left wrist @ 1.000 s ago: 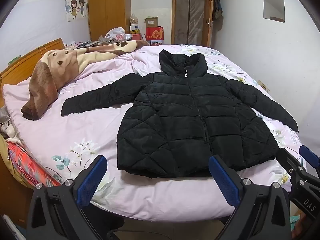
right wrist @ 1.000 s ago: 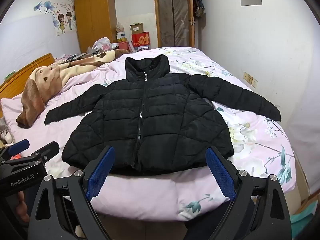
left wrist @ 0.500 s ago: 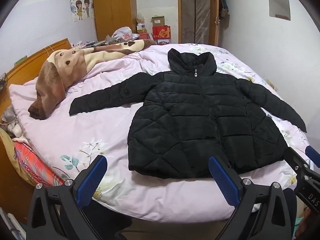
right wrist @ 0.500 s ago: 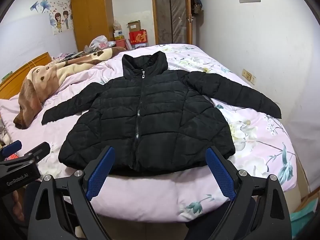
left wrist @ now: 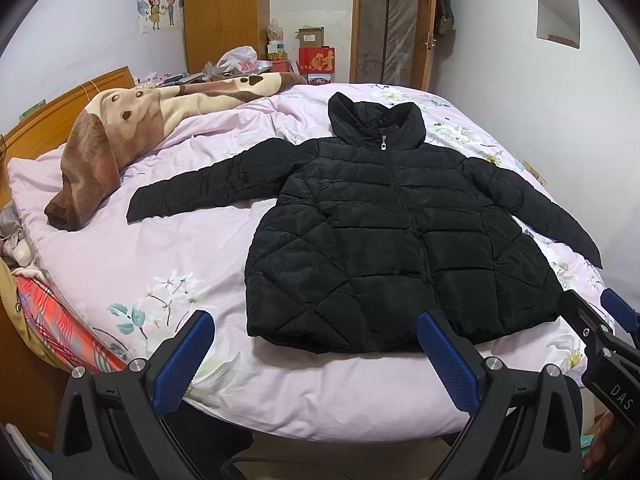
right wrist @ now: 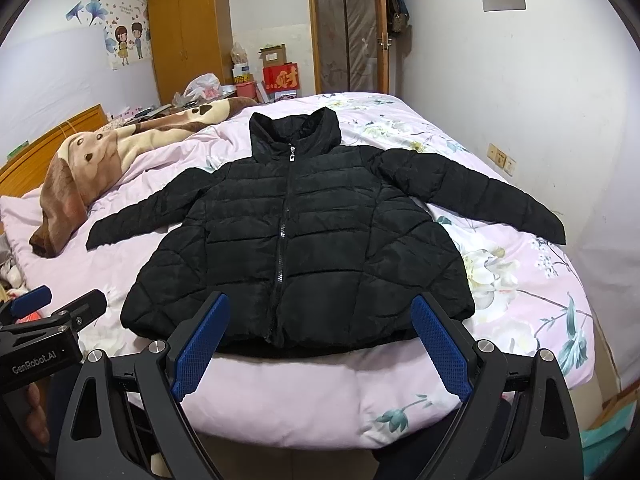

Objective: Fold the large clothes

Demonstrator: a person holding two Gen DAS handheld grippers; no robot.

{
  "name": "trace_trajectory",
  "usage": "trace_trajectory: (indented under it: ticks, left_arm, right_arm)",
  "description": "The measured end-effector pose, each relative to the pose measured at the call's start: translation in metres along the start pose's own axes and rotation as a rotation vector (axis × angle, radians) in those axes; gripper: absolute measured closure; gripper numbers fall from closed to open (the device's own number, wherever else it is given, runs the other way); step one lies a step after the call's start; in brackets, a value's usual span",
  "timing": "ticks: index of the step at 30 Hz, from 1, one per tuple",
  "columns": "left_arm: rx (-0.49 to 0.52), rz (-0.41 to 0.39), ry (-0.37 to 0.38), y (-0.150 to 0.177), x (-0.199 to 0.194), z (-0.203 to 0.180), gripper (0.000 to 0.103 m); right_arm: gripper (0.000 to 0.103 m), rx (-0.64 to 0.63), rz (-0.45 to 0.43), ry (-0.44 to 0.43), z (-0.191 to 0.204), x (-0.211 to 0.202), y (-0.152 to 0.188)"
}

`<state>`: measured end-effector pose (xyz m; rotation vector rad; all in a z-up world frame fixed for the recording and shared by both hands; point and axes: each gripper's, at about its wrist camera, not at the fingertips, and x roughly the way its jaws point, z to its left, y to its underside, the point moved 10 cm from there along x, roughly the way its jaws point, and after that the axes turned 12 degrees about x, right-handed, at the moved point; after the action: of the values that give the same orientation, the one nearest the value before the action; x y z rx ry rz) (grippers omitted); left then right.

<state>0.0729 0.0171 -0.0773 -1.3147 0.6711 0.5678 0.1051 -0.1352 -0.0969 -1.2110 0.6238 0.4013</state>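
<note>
Black jacket (left wrist: 392, 236) lies flat on the pink bed (left wrist: 168, 256), sleeves out. Left gripper (left wrist: 316, 354) and right gripper (right wrist: 320, 340) hover with fingers spread, empty.

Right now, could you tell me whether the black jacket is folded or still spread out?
Spread out: the black jacket lies flat on the bed, zipped, both sleeves stretched sideways, no fold begun.

Even, soft indoor light from overhead, no hard glare, black puffer jacket (left wrist: 400, 240) rendered dark with faint sheen on quilting, shallow shadow cast under its hem, strong fisheye bending at edges, black vignette in corners, focus sharp throughout.
</note>
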Motion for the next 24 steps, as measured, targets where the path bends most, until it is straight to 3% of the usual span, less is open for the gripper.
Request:
trace_trajectory:
  ticks: [24]
  left_arm:
    - [0.002,0.003,0.002,-0.0009,0.0003,-0.0013,0.000]
  right_arm:
    - [0.011,-0.002,0.005,0.001,0.0009,-0.0001,0.0016]
